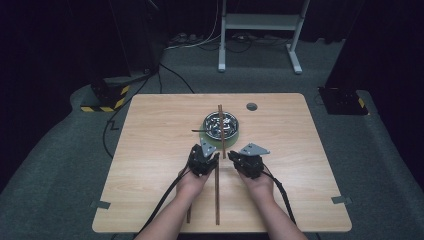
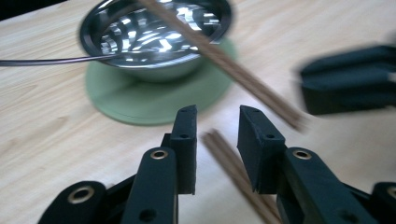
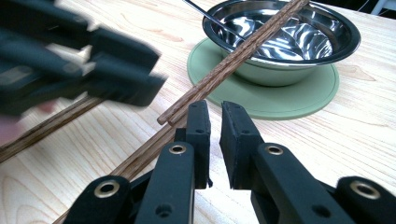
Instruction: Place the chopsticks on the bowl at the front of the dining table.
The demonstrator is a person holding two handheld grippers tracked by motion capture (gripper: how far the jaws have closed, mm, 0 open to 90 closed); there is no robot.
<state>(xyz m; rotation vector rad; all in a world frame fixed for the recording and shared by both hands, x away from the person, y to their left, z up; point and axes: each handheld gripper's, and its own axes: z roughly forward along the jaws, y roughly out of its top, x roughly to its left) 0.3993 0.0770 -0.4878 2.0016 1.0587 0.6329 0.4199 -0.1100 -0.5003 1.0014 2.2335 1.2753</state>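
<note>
A steel bowl (image 1: 221, 125) stands on a round green mat (image 1: 212, 142) at mid-table. A pair of brown chopsticks (image 1: 221, 131) rests across its rim and slopes down to the table. A second pair (image 1: 217, 195) lies flat, pointing at the bowl. My left gripper (image 1: 215, 156) hovers over the far end of that pair; in the left gripper view its jaws (image 2: 217, 109) stand open astride the sticks (image 2: 229, 161) without pressing on them. My right gripper (image 1: 231, 156) faces it; its jaws (image 3: 215, 105) are nearly together with nothing between, beside a stick (image 3: 140, 161).
A thin metal handle (image 1: 199, 131) sticks out of the bowl to the left. A grey round cap (image 1: 251, 106) sits in the tabletop behind the bowl. Bare wood lies to both sides. A white stand (image 1: 260, 22) and cables are on the floor beyond.
</note>
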